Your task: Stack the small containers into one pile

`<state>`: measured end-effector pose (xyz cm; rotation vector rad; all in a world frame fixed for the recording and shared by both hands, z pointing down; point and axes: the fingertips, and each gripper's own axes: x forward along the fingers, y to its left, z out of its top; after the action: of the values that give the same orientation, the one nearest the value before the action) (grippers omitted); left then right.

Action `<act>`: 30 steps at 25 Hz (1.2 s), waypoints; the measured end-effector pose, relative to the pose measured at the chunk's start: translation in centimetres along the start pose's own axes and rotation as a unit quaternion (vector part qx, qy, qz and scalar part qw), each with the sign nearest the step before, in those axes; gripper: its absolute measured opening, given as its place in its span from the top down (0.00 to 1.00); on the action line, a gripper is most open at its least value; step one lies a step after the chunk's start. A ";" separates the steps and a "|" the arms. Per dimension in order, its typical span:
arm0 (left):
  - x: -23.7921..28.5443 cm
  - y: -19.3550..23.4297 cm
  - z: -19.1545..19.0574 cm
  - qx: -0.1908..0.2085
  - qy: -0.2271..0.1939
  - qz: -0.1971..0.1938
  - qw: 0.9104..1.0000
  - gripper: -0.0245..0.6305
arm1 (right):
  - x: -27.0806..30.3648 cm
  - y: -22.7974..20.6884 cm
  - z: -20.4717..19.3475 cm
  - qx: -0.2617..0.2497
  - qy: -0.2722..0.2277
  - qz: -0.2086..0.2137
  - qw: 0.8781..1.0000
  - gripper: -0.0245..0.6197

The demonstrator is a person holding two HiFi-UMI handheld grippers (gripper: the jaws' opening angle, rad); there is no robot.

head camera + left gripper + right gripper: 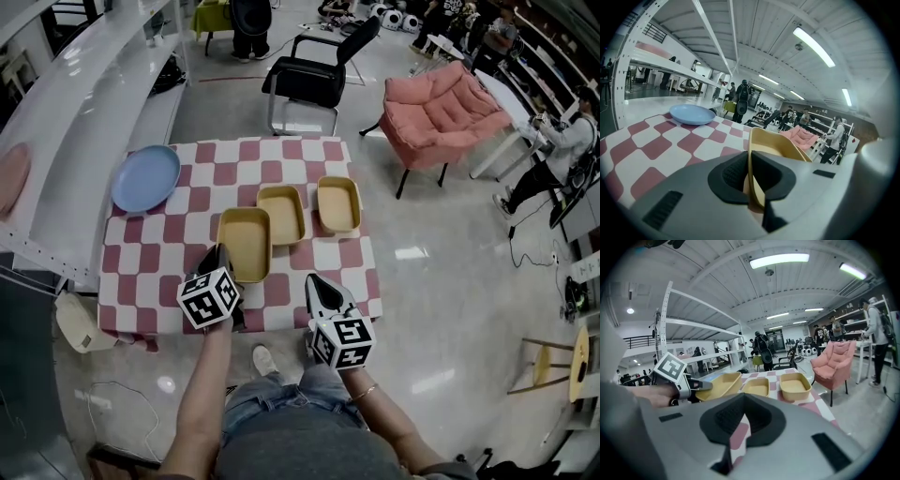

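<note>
Our left claw (749, 164) is pinched narrow on the near rim of the nearest container (246, 246). Our right claw (744, 404) has its jaws together on nothing, and it hovers at the table's near edge. Both forearms reach forward, with the claws tipped slightly down. All three containers are shallow, smooth, yellow trays with rounded corners. The gripped one lies just beside the middle container (282, 214), and the third container (338, 203) stands to the right on the red-and-white checked cloth (309, 155).

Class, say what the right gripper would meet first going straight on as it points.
Probably the checked tablecloth just ahead; if it clears that, the middle container. Depth is unclear.
</note>
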<state>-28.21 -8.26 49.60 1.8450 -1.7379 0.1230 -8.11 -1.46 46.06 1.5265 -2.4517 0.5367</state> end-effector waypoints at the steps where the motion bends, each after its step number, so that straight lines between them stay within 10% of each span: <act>1: 0.2 -0.5 0.0 0.003 0.000 0.001 1.000 0.92 | 0.0 -0.5 0.1 0.001 0.000 0.002 1.000 0.95; 14: 4.7 -8.5 1.7 0.000 -0.029 0.029 0.999 0.92 | 0.0 -9.9 2.7 -0.003 0.000 0.026 1.000 0.95; 30: 10.1 -8.7 1.0 -0.009 -0.019 0.094 0.995 0.92 | 6.0 -14.8 3.9 -0.016 0.030 0.104 0.994 0.95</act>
<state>-18.94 -17.95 50.29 1.6783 -1.9310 0.1466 2.49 -13.91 47.56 1.2316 -2.5759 0.5678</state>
